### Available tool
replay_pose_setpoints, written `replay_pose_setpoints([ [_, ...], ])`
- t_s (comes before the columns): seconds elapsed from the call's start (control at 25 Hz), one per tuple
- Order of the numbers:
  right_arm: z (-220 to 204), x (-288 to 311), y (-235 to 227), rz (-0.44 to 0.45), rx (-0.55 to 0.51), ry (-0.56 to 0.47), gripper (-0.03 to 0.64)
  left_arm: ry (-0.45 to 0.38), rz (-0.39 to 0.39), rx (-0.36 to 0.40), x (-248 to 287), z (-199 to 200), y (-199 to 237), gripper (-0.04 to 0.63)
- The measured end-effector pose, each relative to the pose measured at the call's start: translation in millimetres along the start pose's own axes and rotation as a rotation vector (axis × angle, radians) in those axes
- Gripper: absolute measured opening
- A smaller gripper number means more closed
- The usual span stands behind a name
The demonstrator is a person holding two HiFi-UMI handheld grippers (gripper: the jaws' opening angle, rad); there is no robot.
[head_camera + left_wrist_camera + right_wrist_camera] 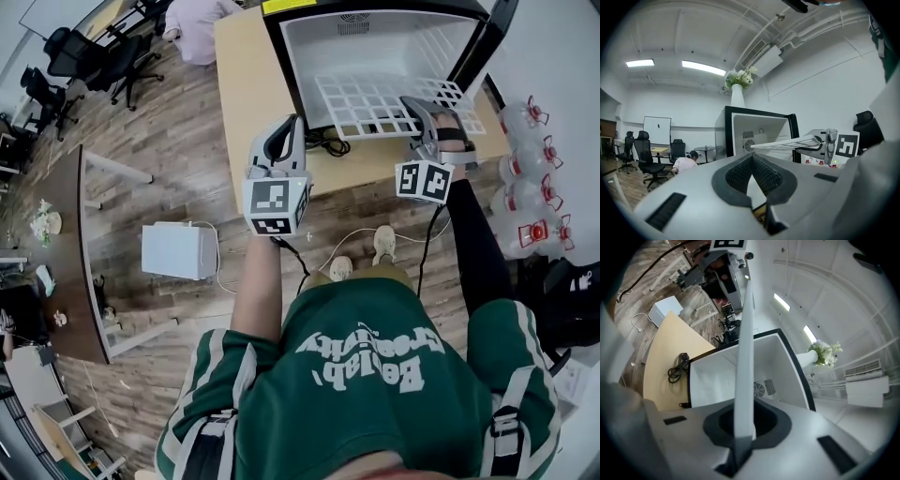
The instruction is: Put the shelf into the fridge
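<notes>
**Head view.** A small black-framed fridge with a white interior point(319, 47) stands on a light wooden table point(246, 103), door open. The white wire-grid shelf point(375, 105) lies roughly flat at the fridge's mouth, its far part over the cavity floor and its near edge projecting out over the table. The right gripper point(419, 112) grips the shelf near its right front corner. The left gripper point(289, 127) hangs over the table's front edge, left of the shelf and apart from it.

**Left gripper view.** The left gripper's point(752, 161) dark ribbed pads are pressed together at the tips with nothing between them. Beyond them the shelf point(787, 142) shows edge-on, close to level, with the right gripper point(827, 143) at its end. A white vase of flowers point(737, 96) stands on top of the fridge point(740, 136).

**Right gripper view.** The right gripper's point(743, 427) jaws pinch the shelf point(744, 357), which runs away from them as a narrow white bar toward the open cavity point(712, 376). A coiled black cable point(677, 366) lies on the table beside the fridge.

**Step in hand.** Insertion: the shelf is presented at the opening but not seated.

**Next move.** Hold the shelf level, align both side edges with the cavity's side walls, then push straight in. A one-corner grip may let the shelf twist and jam, so support from the left gripper is advisable.
</notes>
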State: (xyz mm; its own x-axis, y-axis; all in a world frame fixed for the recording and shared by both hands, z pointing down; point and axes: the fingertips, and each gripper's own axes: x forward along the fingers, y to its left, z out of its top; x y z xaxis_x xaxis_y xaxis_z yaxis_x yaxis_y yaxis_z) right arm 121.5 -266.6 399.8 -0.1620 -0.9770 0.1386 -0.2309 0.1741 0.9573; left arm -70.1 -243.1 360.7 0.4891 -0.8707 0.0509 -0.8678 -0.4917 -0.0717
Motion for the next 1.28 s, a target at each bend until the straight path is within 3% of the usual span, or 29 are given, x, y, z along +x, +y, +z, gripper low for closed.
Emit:
replay_pose_setpoints([
  [0.52, 4, 29, 42, -0.027, -0.162, 0.033, 0.021, 0.022, -0.017, -0.014, 0, -12, 0, -0.002],
  [1.28, 0, 61, 74, 0.002, -0.208, 0.053, 0.021, 0.055, 0.013, -0.028, 2, -28, 11, -0.002],
])
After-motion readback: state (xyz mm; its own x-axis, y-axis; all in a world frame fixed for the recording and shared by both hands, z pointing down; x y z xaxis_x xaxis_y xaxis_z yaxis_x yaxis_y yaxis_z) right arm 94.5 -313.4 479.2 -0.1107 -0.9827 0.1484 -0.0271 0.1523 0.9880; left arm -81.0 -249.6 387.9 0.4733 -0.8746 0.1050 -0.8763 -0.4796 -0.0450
